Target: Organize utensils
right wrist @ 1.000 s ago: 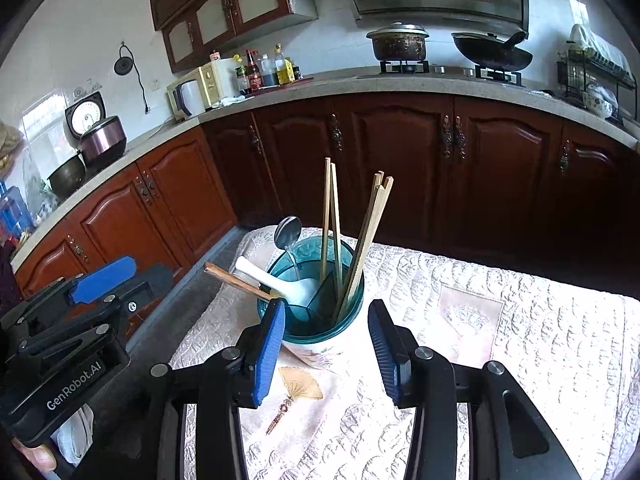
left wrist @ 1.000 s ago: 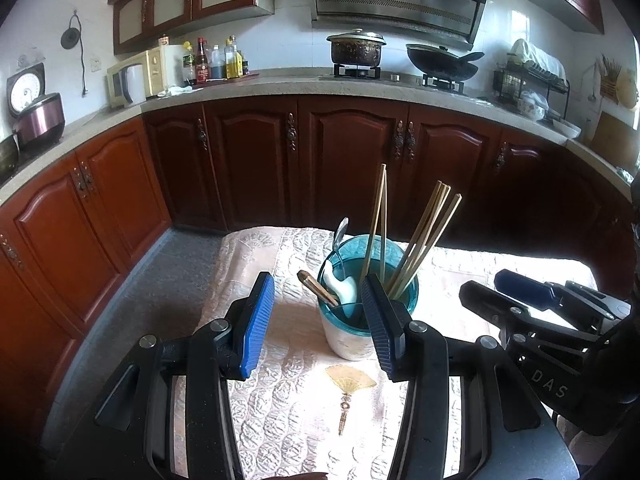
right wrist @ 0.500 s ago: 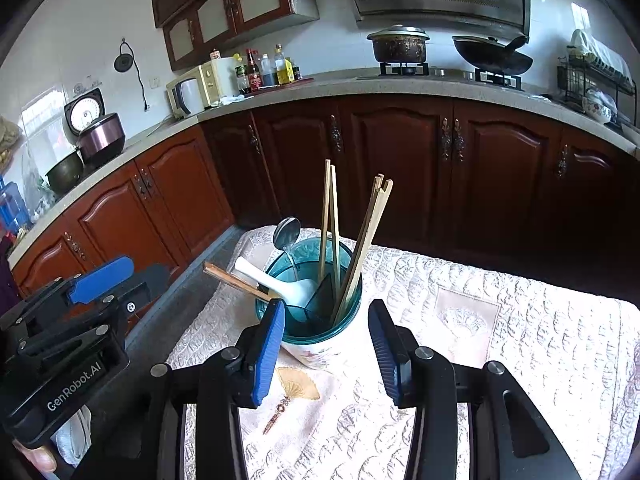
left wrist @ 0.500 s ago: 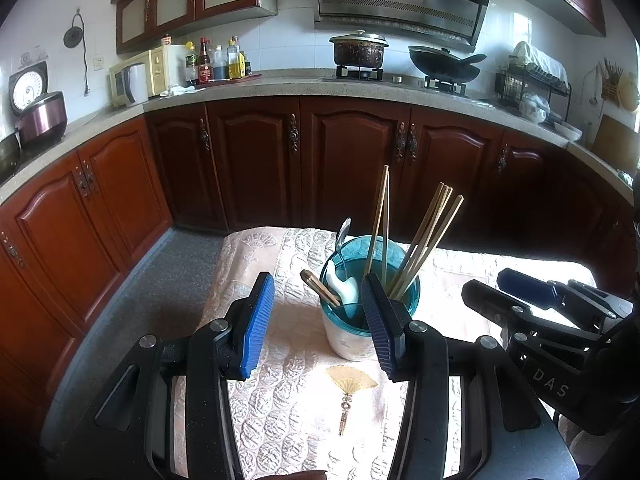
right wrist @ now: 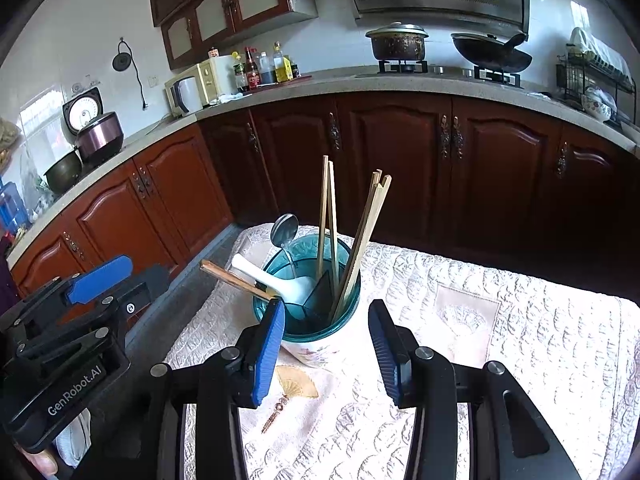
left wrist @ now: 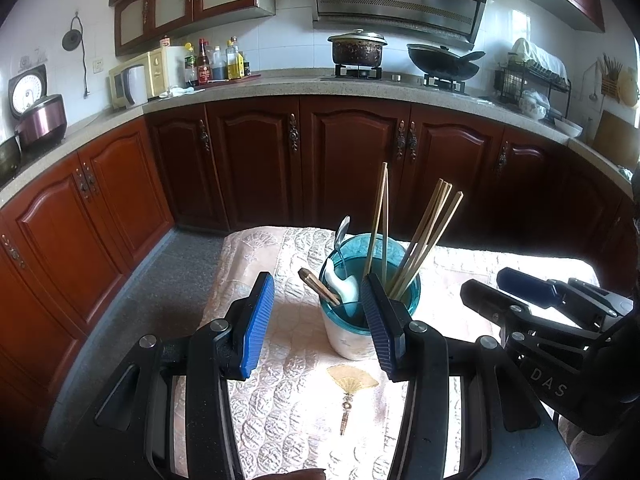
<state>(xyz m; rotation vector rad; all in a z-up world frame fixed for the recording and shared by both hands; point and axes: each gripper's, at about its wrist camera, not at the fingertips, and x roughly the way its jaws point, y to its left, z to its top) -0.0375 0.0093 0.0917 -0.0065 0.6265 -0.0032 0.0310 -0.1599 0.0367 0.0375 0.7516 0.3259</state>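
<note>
Both grippers are hovering low over the table's near edge, empty. The left gripper (left wrist: 318, 322) is gaping wide, and the right gripper (right wrist: 326, 354) is standing apart too, nothing between its pads. Just beyond them, the holder (right wrist: 316, 336) is sitting mid-table on the cloth (right wrist: 500, 344), carrying chopsticks (right wrist: 364, 236), a white spoon (right wrist: 276, 282) and a metal spoon (right wrist: 285, 227).

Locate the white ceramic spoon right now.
In the teal-rimmed utensil holder, left side: the white ceramic spoon leans out over the rim, between the wooden-handled utensil and the metal spoon.
</note>
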